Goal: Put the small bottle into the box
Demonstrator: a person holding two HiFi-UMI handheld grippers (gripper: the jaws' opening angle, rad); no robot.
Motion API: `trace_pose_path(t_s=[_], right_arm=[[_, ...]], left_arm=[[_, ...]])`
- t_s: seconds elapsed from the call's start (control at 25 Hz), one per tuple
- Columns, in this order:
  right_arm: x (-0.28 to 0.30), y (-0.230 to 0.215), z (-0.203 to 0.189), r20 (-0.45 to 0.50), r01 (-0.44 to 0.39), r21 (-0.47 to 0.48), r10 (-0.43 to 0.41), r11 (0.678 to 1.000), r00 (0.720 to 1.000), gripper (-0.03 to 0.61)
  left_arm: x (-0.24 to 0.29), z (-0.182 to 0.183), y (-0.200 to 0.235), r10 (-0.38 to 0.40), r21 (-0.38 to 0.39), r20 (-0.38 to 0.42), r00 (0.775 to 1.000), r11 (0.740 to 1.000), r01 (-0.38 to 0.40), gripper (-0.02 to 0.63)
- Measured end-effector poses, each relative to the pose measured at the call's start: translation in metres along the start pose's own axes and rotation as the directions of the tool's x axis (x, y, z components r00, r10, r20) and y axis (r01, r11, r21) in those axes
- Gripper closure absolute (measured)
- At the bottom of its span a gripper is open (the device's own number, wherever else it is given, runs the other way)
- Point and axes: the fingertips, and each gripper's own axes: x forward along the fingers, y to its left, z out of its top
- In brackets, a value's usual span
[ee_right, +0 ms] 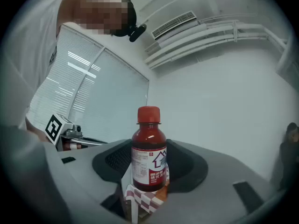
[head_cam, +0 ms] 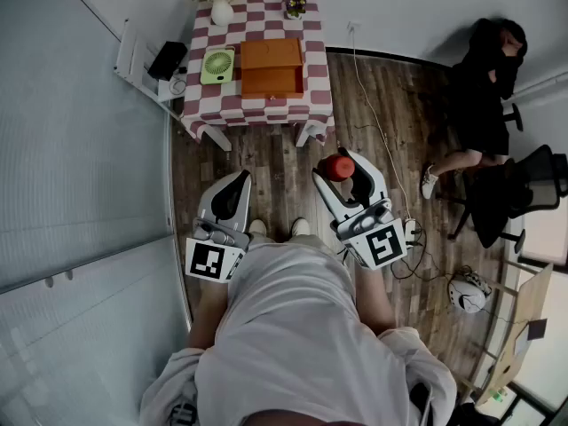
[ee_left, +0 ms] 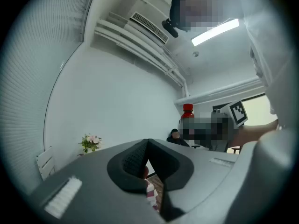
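My right gripper [head_cam: 342,173] is shut on a small bottle [head_cam: 335,165] of dark red liquid with a red cap, held upright over the wooden floor. In the right gripper view the bottle [ee_right: 148,146] stands between the black pads of the right gripper [ee_right: 150,166]. An orange box [head_cam: 272,67] lies open on the checkered table [head_cam: 312,96], far ahead of both grippers. My left gripper [head_cam: 238,185] hangs beside the right one. In the left gripper view the left gripper [ee_left: 147,146] has its jaws together with nothing held, and the bottle [ee_left: 188,111] shows off to the right.
A green fan [head_cam: 217,65], a vase of flowers [head_cam: 221,7] and a small plant [head_cam: 295,5] share the table. A white rack [head_cam: 142,65] stands at its left by the glass wall. A seated person [head_cam: 484,96], an office chair [head_cam: 515,193] and floor cables [head_cam: 382,140] are at right.
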Motion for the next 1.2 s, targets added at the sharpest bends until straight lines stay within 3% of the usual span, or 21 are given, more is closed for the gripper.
trace_pose_path(t_s=[0.6, 0.92, 1.2], right_arm=[[-0.027, -0.012, -0.010, 0.000, -0.018, 0.078, 0.018, 0.997, 1.000, 0.354], [-0.057, -0.033, -0.030, -0.013, -0.062, 0.111, 0.064, 0.992, 0.998, 0.354], [-0.068, -0.044, -0.043, -0.014, -0.104, 0.145, 0.107, 0.984, 0.994, 0.354]], left_arm=[[0.004, -0.008, -0.021, 0.018, 0.007, -0.039, 0.999, 1.000, -0.018, 0.621], [0.010, -0.027, -0.064, 0.040, 0.010, -0.089, 0.995, 0.999, -0.039, 0.621], [0.024, -0.023, -0.094, 0.050, -0.012, -0.096, 0.994, 0.999, -0.051, 0.621]])
